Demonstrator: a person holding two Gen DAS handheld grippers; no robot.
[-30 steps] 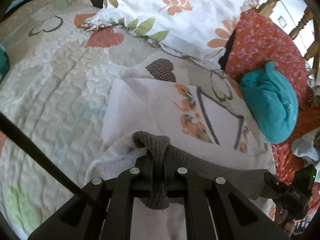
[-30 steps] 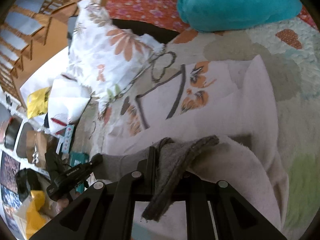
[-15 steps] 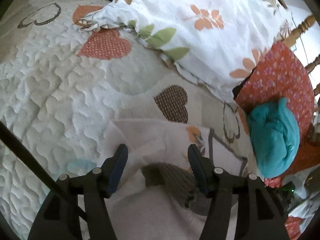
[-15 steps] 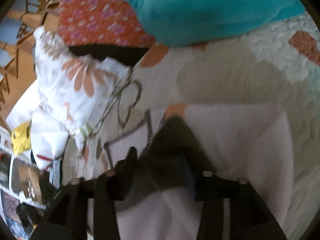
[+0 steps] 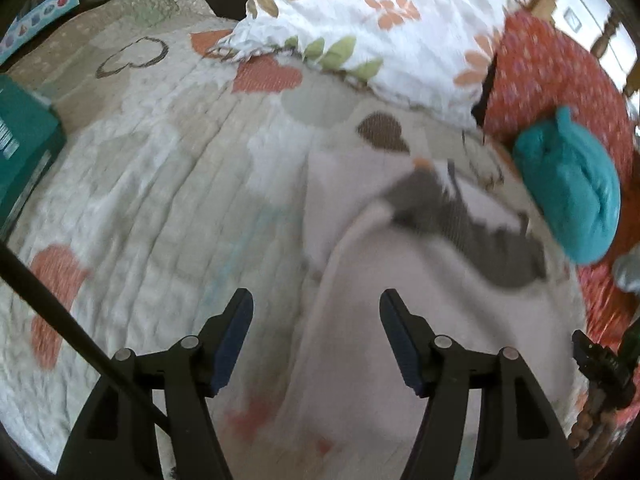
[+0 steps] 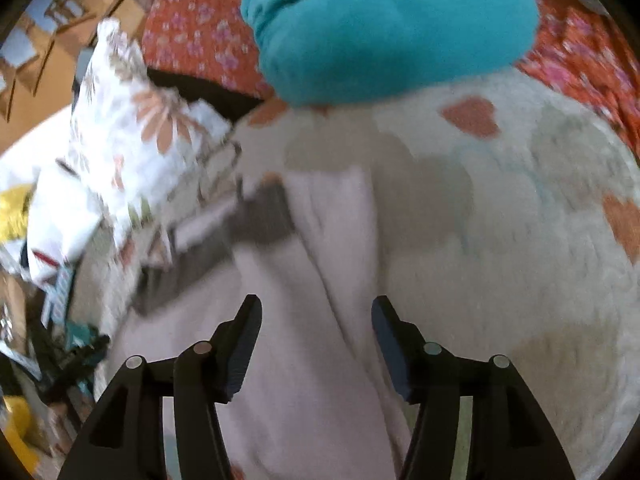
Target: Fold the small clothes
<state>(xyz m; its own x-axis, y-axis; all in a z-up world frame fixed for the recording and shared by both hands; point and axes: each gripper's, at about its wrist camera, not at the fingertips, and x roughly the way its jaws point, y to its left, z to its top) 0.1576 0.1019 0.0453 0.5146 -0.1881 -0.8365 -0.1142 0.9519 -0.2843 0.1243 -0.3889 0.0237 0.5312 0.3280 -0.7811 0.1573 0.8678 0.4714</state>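
Note:
A small pale pink garment [image 5: 420, 320] with a grey ribbed hem [image 5: 460, 224] lies folded over on the heart-patterned quilt [image 5: 160, 168]. The grey hem rests across its far part, free of both grippers. My left gripper [image 5: 316, 304] hovers over the garment's near left edge; its jaws are still opening with nothing between them. In the right wrist view the same garment [image 6: 312, 344] and grey hem [image 6: 256, 220] lie below my right gripper [image 6: 316, 310], whose jaws are also opening and hold nothing. Both views are blurred.
A floral pillow [image 5: 380, 28] lies at the back and a bunched teal cloth [image 5: 572, 184] on a red floral cover [image 5: 552, 64] to the right. A teal box [image 5: 20, 152] sits at the quilt's left edge. Wooden chairs [image 6: 48, 8] and clutter [image 6: 32, 280] stand beyond the bed.
Both grippers were shut on the grey hem; they carried it forward, let it go and opened. They have since drawn back, leaving the hem lying on the garment.

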